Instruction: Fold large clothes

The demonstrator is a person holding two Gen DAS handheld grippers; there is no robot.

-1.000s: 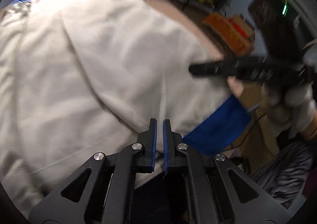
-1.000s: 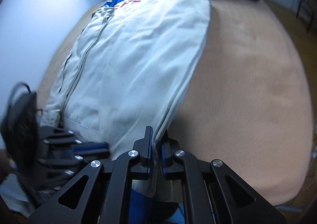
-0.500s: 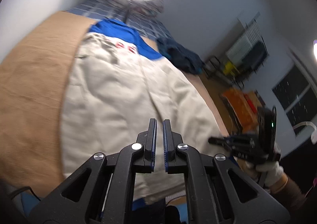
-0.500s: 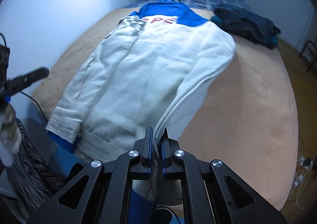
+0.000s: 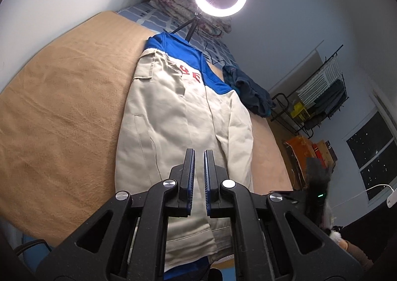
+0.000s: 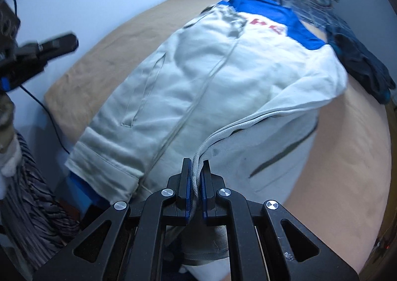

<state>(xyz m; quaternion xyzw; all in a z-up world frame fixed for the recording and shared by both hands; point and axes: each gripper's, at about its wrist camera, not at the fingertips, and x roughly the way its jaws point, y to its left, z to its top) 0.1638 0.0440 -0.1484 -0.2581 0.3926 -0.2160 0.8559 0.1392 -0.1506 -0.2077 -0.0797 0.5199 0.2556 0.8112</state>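
Right wrist view: right gripper [image 6: 196, 179] jaws clenched on the jacket [image 6: 198, 77] sleeve edge.
Left gripper [image 5: 199, 171]: jaws closed, empty.
Jacket: lengthwise on bed [image 5: 62, 119], collar far.

So the bed [image 5: 62, 112] is wearing a tan blanket, and a cream jacket [image 5: 178, 117] with a blue yoke is lying lengthwise along it. A dark blue garment [image 5: 250, 92] is sitting crumpled just beside the jacket's shoulder, near the bed's edge.
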